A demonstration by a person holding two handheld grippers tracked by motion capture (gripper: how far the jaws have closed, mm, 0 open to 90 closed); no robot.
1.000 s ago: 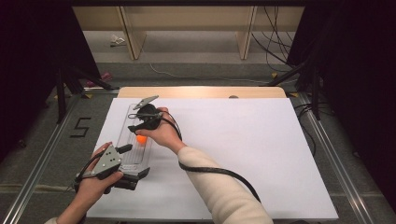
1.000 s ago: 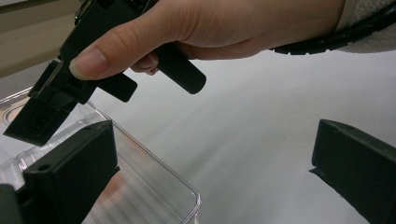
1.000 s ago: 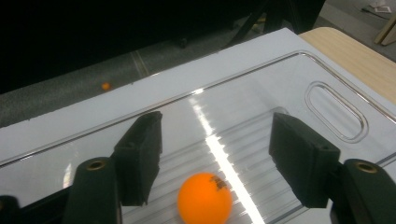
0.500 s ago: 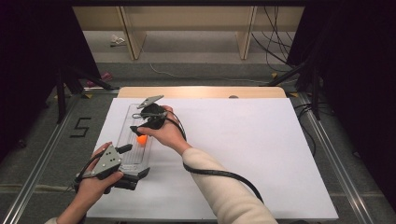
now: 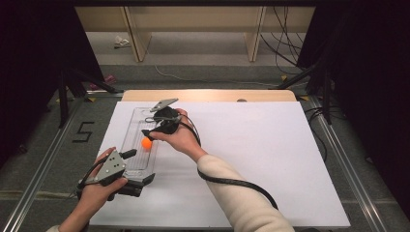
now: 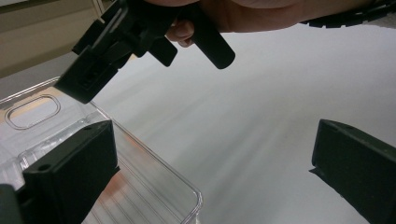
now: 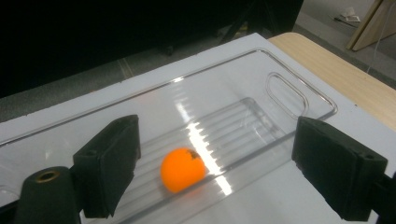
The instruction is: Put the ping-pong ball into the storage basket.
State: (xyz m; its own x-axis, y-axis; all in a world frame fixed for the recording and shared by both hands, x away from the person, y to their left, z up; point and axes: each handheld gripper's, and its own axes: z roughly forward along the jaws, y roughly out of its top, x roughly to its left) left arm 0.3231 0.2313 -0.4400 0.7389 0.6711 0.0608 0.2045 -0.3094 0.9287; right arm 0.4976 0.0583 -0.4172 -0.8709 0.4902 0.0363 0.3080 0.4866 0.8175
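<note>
**Orange fruit lies loose in the clear tray, right jaws wide above it**

A small orange fruit (image 7: 182, 170), round with a dark stem spot, rests on the ribbed floor of a long clear plastic tray (image 5: 131, 126). The tray lies on the white sheet of the worktop (image 5: 270, 159), close to its left edge, with its long side running from the near edge toward the far one. A slot-shaped handle hole is cut into the tray's far end, near the bare wooden strip along the worktop's far edge.

The right gripper (image 5: 151, 134) hangs over the middle of the tray, just above and beside the fruit. Its jaws have just been opening and now stand wide apart. In the right gripper view the fruit sits between the two black pads (image 7: 112, 158), touching neither; it lies free on the tray floor.

The left gripper (image 5: 138, 166) is held at the near end of the tray. Its jaws are also spread wide: in the left gripper view one pad (image 6: 74, 175) stands over the tray's rounded near corner, the other over the bare white sheet to the side. Whether the pad touches the tray rim cannot be told. The right gripper shows at the top of that view, held in the person's hand.
</note>
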